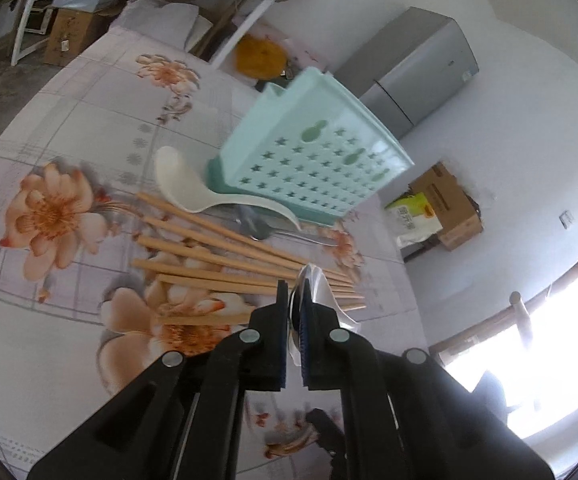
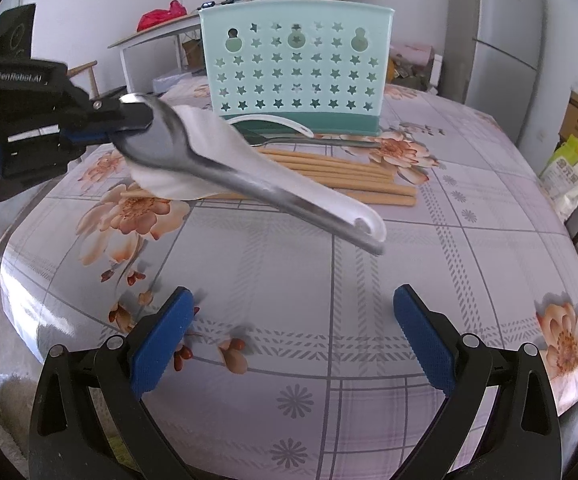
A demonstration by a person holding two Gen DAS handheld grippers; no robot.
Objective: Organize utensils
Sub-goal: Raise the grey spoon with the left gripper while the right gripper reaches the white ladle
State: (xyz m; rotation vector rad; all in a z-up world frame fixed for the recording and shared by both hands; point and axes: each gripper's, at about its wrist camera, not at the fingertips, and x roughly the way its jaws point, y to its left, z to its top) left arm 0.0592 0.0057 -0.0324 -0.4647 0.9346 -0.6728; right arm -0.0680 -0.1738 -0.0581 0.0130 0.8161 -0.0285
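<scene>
Early stage: left gripper (image 2: 145, 118) clamped on a metal spoon (image 2: 225, 172), right gripper (image 2: 293, 336) spread empty; chopsticks (image 2: 329, 168), white spoon (image 1: 193, 192) and fork (image 2: 321, 142) lie outside the holder (image 2: 297, 68).

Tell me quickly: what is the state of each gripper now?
Left gripper: closed, holding the metal spoon by its bowl, above the table.
Right gripper: open, fingers wide apart, holding nothing.

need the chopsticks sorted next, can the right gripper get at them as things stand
Probably yes: the right gripper is open and empty, and the chopsticks lie ahead on bare tablecloth, though the left gripper's metal spoon hangs partly over them.
</scene>
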